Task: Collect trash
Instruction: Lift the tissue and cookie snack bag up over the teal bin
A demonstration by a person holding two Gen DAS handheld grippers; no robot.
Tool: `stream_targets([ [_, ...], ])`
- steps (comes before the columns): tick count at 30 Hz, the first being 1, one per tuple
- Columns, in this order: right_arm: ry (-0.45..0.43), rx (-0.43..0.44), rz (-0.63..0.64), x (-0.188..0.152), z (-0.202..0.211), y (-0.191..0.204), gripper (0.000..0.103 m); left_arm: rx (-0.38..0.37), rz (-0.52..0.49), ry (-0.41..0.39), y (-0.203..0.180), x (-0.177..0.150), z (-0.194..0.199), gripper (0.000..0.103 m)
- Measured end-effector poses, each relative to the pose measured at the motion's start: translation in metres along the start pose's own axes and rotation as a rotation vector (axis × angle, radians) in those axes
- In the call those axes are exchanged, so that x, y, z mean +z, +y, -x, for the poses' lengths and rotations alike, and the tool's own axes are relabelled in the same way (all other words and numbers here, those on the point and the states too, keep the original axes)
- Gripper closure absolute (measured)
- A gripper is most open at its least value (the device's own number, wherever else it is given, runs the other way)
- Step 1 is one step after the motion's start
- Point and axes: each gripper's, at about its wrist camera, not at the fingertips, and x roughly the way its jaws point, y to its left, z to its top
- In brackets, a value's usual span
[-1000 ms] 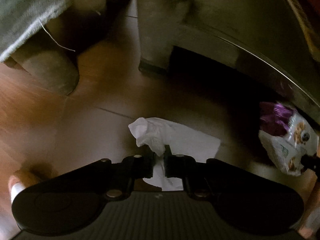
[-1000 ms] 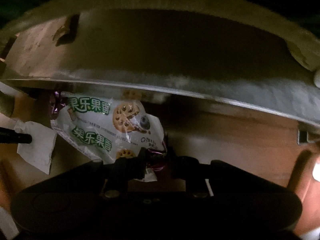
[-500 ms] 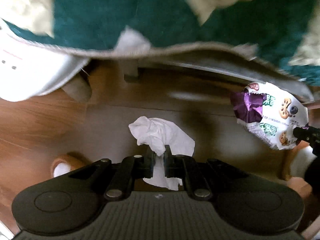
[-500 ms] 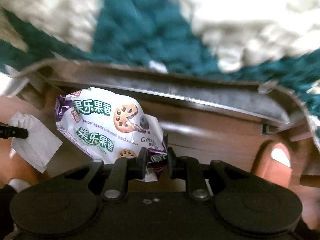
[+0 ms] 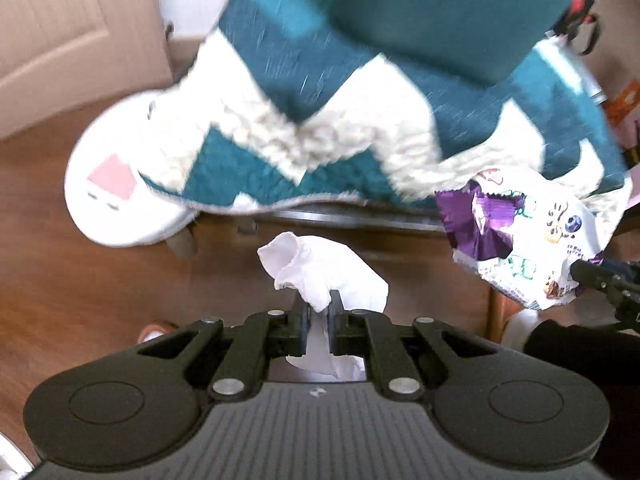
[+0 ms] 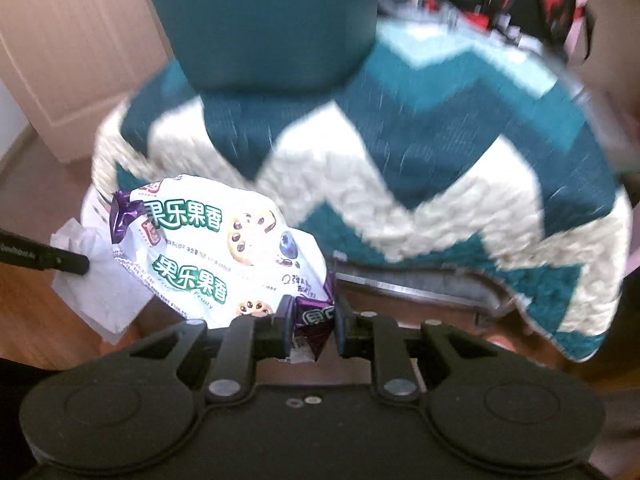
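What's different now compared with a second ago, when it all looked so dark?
Both grippers have come up from the dim floor under the seat into the light, so the green and white zigzag cover now shows from above. Nothing was picked up or dropped. As before, the left gripper is clamped on the white tissue and the right gripper on the cookie wrapper.

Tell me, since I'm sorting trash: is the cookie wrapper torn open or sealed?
Torn open. The cookie wrapper shows a ragged purple edge gaping in the left wrist view; the right gripper pinches its other end.
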Motion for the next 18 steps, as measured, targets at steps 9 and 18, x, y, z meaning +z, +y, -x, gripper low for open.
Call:
stream_targets([
  [9,-0.195,-0.005,0.029,0.026,0.112,0.003,0.084,-0.005,-0.038,-0.228,-0.038,0.007,0.110,0.094],
  [18,-0.372,-0.047,0.039,0.067,0.185,-0.006,0.084,-0.009,-0.085,-0.436,-0.074,0.026,0.203,0.094],
])
